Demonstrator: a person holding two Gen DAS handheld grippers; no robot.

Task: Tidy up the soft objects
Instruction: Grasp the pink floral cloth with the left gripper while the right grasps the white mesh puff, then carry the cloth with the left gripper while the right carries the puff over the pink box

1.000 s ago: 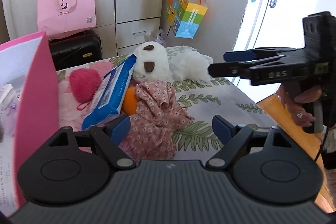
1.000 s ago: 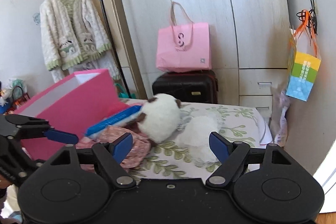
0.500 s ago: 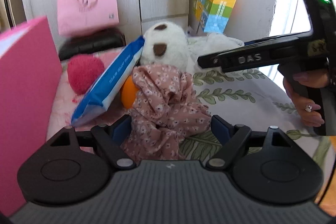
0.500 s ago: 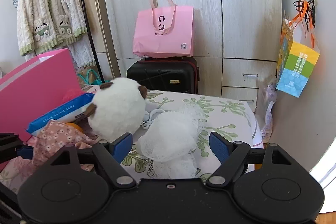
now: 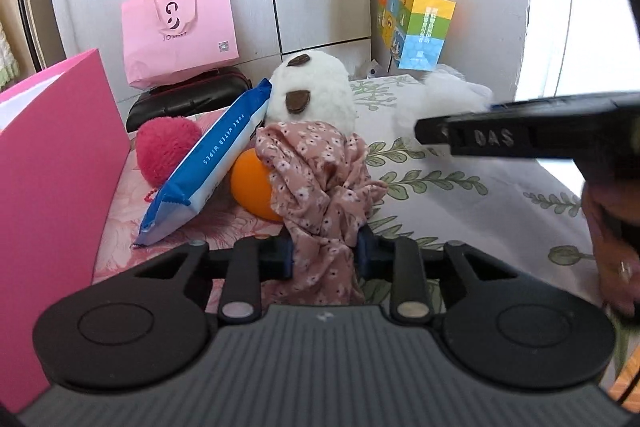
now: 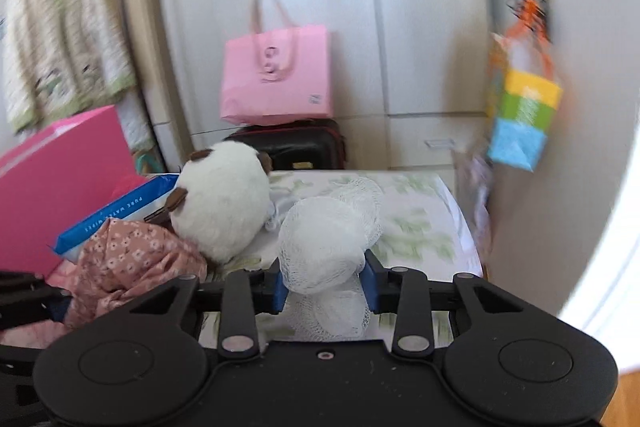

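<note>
My left gripper (image 5: 324, 251) is shut on a pink floral cloth (image 5: 320, 183) that lies bunched on the bed. My right gripper (image 6: 323, 287) is shut on a white mesh puff (image 6: 324, 239); it also shows from the side in the left wrist view (image 5: 520, 137). A white plush toy (image 5: 312, 93) with brown patches sits behind the cloth and shows in the right wrist view (image 6: 224, 203). An orange ball (image 5: 252, 187), a blue wipes pack (image 5: 212, 163) and a red fluffy ball (image 5: 166, 149) lie to the left.
A pink box (image 5: 52, 195) stands at the left bed edge. A pink tote bag (image 5: 180, 27) sits on a black suitcase (image 5: 188, 99) against the wardrobe. A colourful gift bag (image 5: 416, 23) hangs on the wall. The leaf-print bedsheet (image 5: 460, 195) spreads to the right.
Both grippers moved forward and closed: the left onto the floral cloth, the right onto the white mesh puff. Both were open before.
</note>
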